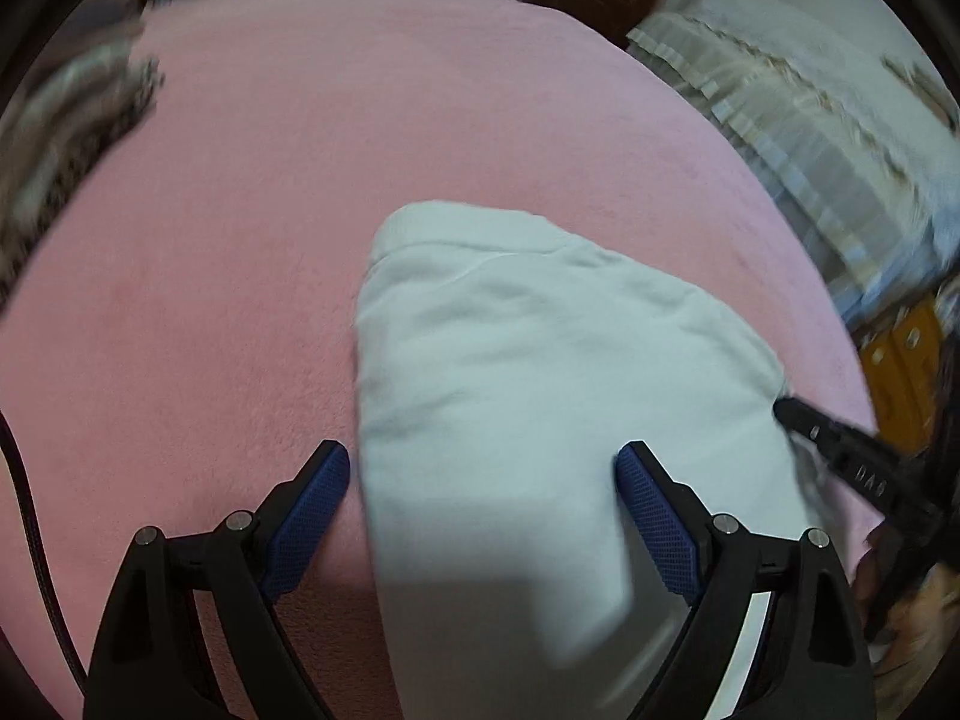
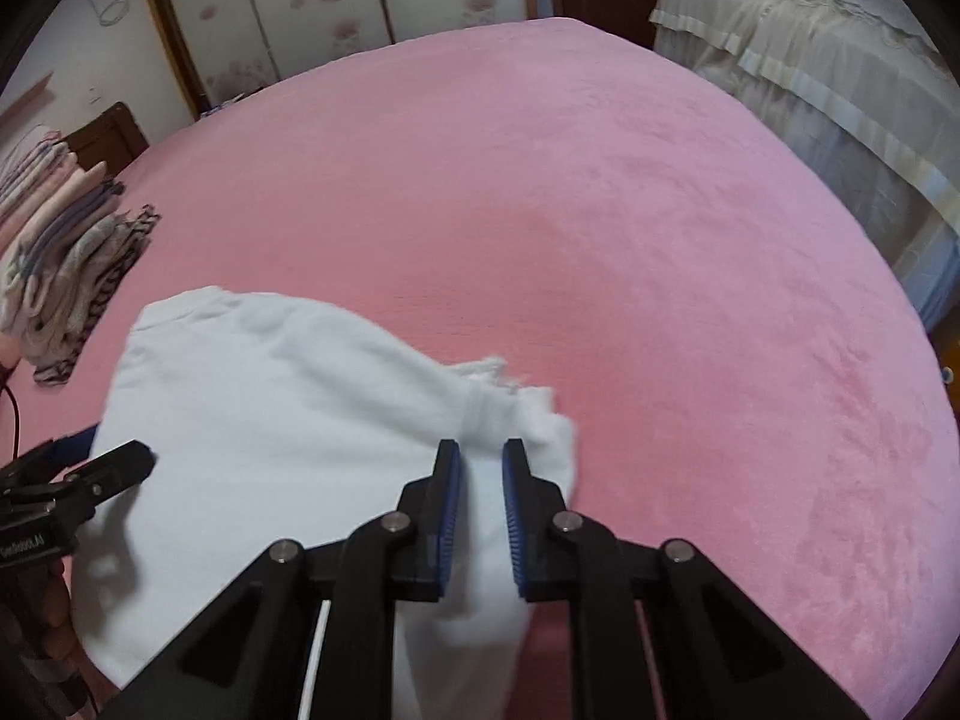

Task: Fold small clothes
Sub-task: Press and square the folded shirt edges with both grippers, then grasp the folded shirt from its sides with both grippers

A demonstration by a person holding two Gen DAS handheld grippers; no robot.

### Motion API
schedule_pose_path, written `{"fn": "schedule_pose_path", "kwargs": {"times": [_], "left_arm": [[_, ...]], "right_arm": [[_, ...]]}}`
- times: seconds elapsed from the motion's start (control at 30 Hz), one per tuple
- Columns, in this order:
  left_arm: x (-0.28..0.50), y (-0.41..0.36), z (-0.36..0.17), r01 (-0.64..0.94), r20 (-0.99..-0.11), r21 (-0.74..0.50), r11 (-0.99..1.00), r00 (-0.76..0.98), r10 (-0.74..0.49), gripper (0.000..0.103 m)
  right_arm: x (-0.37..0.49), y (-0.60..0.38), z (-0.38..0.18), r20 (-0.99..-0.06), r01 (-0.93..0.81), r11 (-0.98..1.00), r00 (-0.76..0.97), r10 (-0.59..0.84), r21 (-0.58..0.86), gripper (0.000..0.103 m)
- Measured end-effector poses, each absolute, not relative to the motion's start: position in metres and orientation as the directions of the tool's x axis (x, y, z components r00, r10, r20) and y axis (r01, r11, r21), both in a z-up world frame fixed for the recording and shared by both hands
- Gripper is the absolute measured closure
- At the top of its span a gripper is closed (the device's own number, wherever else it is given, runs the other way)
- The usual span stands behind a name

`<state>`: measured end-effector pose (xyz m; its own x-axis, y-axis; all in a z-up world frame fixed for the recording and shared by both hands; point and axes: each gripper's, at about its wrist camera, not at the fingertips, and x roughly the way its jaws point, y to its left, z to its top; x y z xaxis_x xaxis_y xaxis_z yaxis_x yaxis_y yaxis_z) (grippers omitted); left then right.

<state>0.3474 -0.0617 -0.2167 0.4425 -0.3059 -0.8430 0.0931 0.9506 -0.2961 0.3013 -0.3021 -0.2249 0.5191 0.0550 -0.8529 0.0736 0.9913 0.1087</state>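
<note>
Blue-padded right gripper pinches a fold of the white garment lying on the pink bed (folded clothes stacked far left), while the left gripper hangs wide, straddling the garment's left edge.

I see a soft, matt white cloth garment on fuzzy pink fleece bedding. My gripper fingers are matt black plastic with textured blue pads.
</note>
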Motion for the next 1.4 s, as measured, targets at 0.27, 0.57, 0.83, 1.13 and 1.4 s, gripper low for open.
{"fn": "schedule_pose_path", "kwargs": {"times": [0.27,0.57,0.83,1.13,1.4], "left_arm": [[0.326,-0.047,-0.180,0.136,-0.822,-0.249,0.959,0.494,-0.283,0.013],[0.288,-0.011,-0.137,0.158,-0.801,-0.161,0.974,0.556,-0.223,0.010],[0.274,-0.006,-0.148,0.204,-0.839,-0.182,0.962,0.478,-0.260,0.001],[0.293,-0.019,-0.179,0.219,-0.860,-0.261,0.940,0.390,-0.330,0.001],[0.309,-0.029,-0.203,0.190,-0.861,-0.329,0.925,0.341,-0.377,0.001]], "right_arm": [[0.277,-0.303,-0.191,-0.823,0.023,0.988,0.557,0.115,0.153,0.085],[0.223,-0.302,-0.161,-0.800,-0.012,0.990,0.589,0.118,0.137,0.045],[0.191,-0.299,-0.164,-0.829,-0.039,0.995,0.551,0.094,0.088,0.033],[0.205,-0.302,-0.201,-0.866,-0.040,0.982,0.465,0.183,0.186,0.033],[0.221,-0.316,-0.227,-0.854,0.015,0.939,0.423,0.304,0.342,0.033]]}}
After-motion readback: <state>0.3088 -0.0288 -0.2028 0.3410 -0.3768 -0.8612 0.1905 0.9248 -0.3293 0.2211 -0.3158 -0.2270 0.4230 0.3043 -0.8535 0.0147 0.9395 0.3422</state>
